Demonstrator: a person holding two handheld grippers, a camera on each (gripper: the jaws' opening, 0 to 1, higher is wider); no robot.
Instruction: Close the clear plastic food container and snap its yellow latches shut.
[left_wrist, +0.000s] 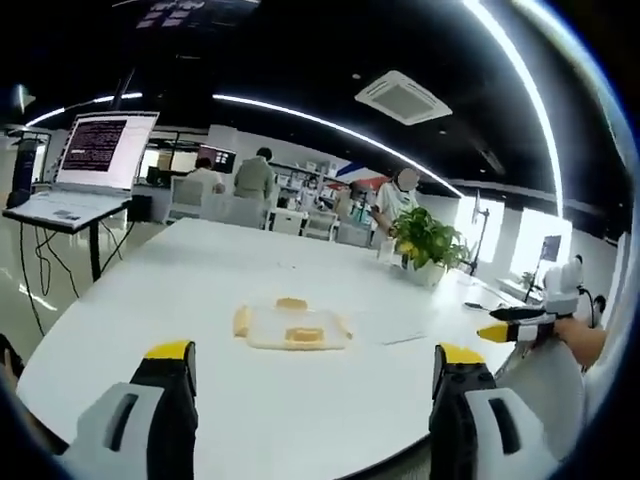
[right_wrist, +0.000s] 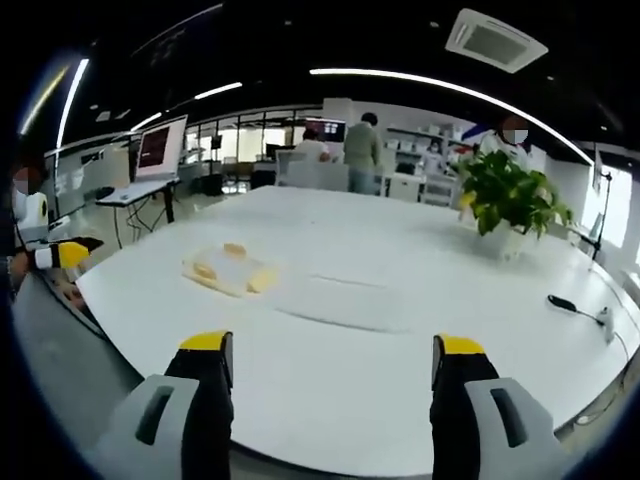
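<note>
Both grippers, left (left_wrist: 312, 372) and right (right_wrist: 332, 362), jaws released: approach container (left_wrist: 292, 327) at 12 o'clock on counter (left_wrist: 200, 290); lid apparently unlatched.

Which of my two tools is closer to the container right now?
Hard to call: both tools, left and right, hang open short of the container. It looks slightly larger in the left gripper view, so probably the left.
</note>
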